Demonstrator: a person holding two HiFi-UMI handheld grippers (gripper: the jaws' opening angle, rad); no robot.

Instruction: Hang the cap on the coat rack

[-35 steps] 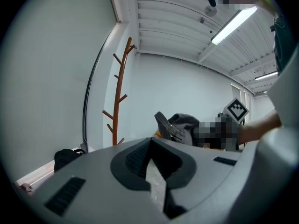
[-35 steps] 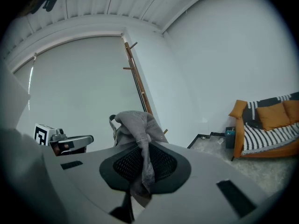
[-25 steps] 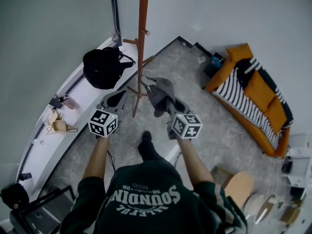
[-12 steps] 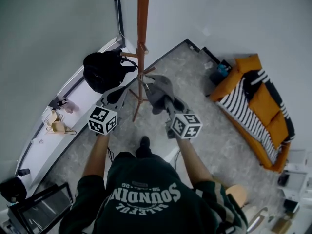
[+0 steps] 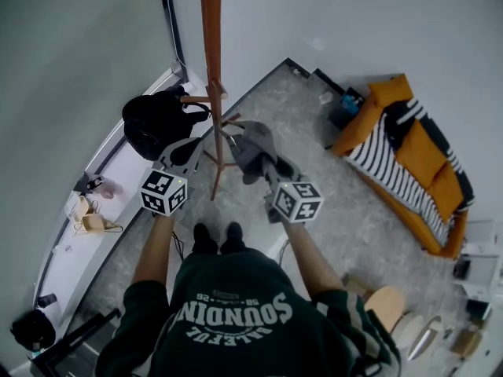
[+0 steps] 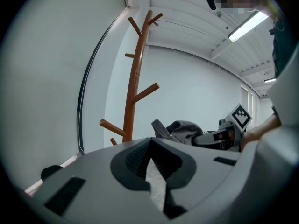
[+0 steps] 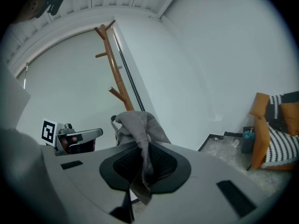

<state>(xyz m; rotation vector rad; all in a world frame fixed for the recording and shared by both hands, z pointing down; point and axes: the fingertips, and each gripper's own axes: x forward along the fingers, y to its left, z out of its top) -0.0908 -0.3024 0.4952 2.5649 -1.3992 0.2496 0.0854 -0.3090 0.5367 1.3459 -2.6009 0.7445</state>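
Gray cap [image 5: 253, 146] is clamped in R gripper [image 5: 271, 171] and held up just beside coat rack [image 5: 212, 93], near its lower pegs. L gripper [image 5: 187, 151] is seen closed w/ nothing btwn jaws, at pole's other side.

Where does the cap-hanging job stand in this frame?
Done: the cap is picked up, clamped in the jaws of the right gripper. In hand: it is held up beside the coat rack, close to a bare peg but not on one. Left: hook it over a peg and let go. The left gripper is shut and empty.
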